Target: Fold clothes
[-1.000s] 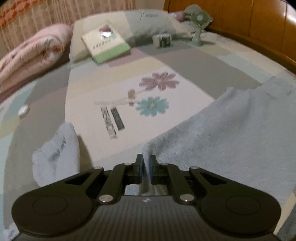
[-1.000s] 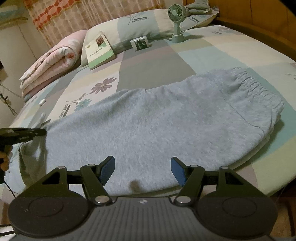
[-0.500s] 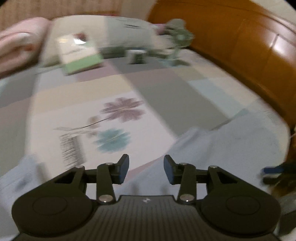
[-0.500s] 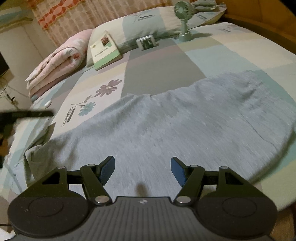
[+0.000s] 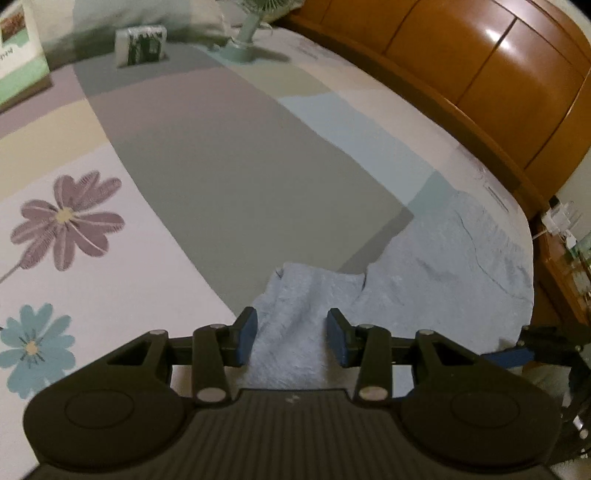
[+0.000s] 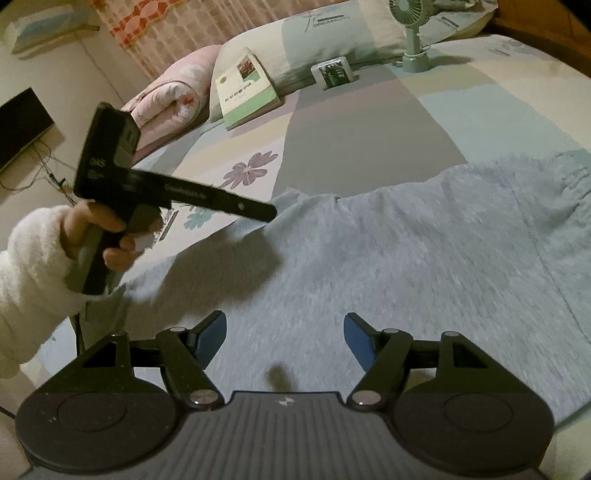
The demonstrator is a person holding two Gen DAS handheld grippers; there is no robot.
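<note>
Light grey-blue sweatpants (image 6: pixel 388 258) lie spread across the patchwork bed sheet (image 6: pixel 354 144); in the left wrist view the sweatpants (image 5: pixel 436 273) fill the lower right, with a raised flap between the fingers. My left gripper (image 5: pixel 291 338) is open, low over that flap, holding nothing. It also shows in the right wrist view (image 6: pixel 273 212), held in a hand over the pants' far left edge. My right gripper (image 6: pixel 284 336) is open and empty over the near edge of the pants; its fingertips (image 5: pixel 513 356) show in the left wrist view.
At the head of the bed lie a pillow (image 6: pixel 332 33), a green-and-white book (image 6: pixel 245 90), a small box (image 6: pixel 334 74), a desk fan (image 6: pixel 413 37) and a rolled pink quilt (image 6: pixel 173 99). A wooden headboard (image 5: pixel 480 85) runs along the right; a nightstand (image 5: pixel 569 251) stands beyond it.
My left gripper let go of the pants' edge, opened, and swung right along the pants. My right gripper stayed open over the near edge and shifted slightly.
</note>
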